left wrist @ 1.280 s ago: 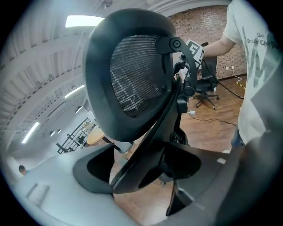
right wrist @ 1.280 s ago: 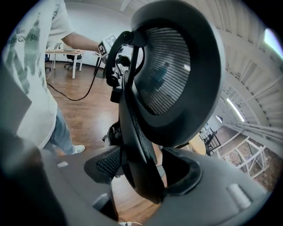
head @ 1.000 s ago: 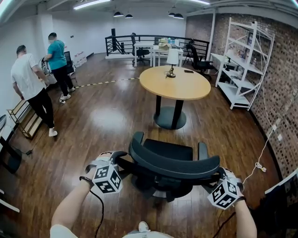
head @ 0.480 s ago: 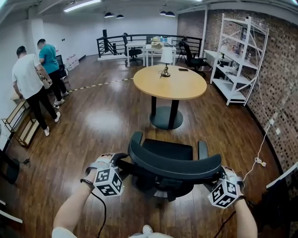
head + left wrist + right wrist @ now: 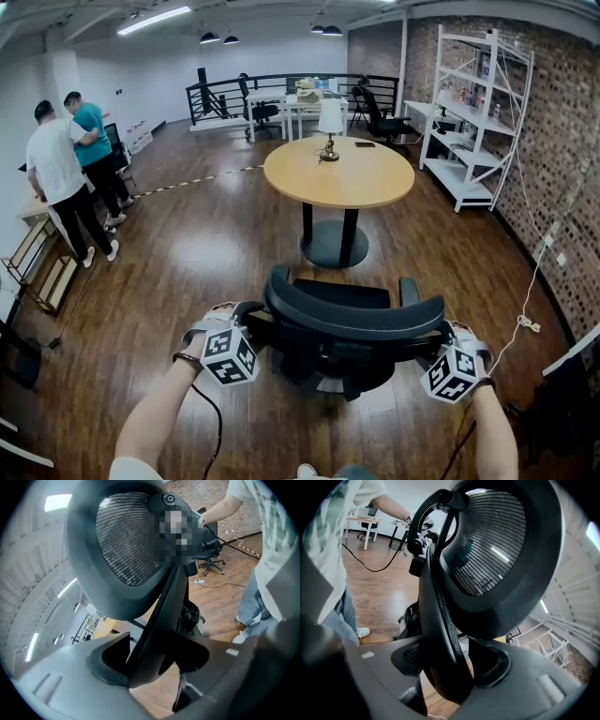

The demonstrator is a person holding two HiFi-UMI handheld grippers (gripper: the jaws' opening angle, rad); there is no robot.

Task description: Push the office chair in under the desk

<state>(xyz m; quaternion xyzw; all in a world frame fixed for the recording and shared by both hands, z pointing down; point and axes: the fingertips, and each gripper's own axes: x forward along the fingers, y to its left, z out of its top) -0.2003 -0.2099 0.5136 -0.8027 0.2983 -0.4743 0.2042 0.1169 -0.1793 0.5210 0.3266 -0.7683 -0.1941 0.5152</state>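
A black office chair point(image 5: 347, 319) with a mesh backrest stands on the wood floor just in front of me, facing a round wooden table point(image 5: 337, 173) on a single pedestal. My left gripper point(image 5: 246, 323) clamps the left edge of the backrest. My right gripper point(image 5: 433, 349) clamps its right edge. In the left gripper view the backrest's frame point(image 5: 159, 620) runs between the jaws of the left gripper point(image 5: 154, 663), which press on it. In the right gripper view the backrest's rim point(image 5: 436, 620) is likewise pinched in the right gripper point(image 5: 450, 667).
Two people point(image 5: 56, 178) stand at the left near low shelving. A white shelf unit point(image 5: 473, 112) lines the brick wall at the right, with a cable point(image 5: 520, 323) lying on the floor below it. A lamp point(image 5: 329, 122) stands on the table. Desks and chairs fill the back.
The chair and both grippers have moved forward toward the round table. The two people at the left have stepped closer together.
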